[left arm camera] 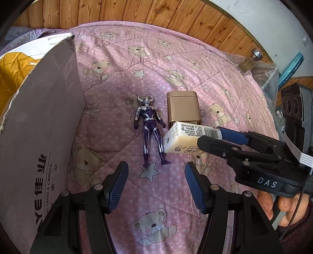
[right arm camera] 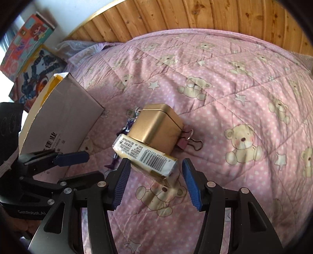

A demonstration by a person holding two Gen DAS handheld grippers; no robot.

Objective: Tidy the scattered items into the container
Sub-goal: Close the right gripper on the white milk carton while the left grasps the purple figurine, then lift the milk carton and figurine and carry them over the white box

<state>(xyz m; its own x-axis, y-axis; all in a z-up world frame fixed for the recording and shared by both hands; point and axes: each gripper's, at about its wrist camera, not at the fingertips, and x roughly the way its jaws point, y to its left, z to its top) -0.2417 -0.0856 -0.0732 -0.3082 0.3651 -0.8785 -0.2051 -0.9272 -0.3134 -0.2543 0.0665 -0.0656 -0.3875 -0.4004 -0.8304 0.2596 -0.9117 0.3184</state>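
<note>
we see the right claw (right arm camera: 155, 182) spread around the tissue pack (right arm camera: 145, 158), not pinching it; the left claw (left arm camera: 156, 187) spread above the bed (left arm camera: 195, 64), near the toy figure (left arm camera: 149, 129).

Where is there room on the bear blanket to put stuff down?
Bare blanket lies beyond the gold tin, toward the wooden headboard, and right of the binder clip. It is crowded where tin, wrapped packet and toy figure sit close, by the cardboard box.

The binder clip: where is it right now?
Right wrist view only: the binder clip lies on the pink quilt, against the right side of the gold tin.
</note>
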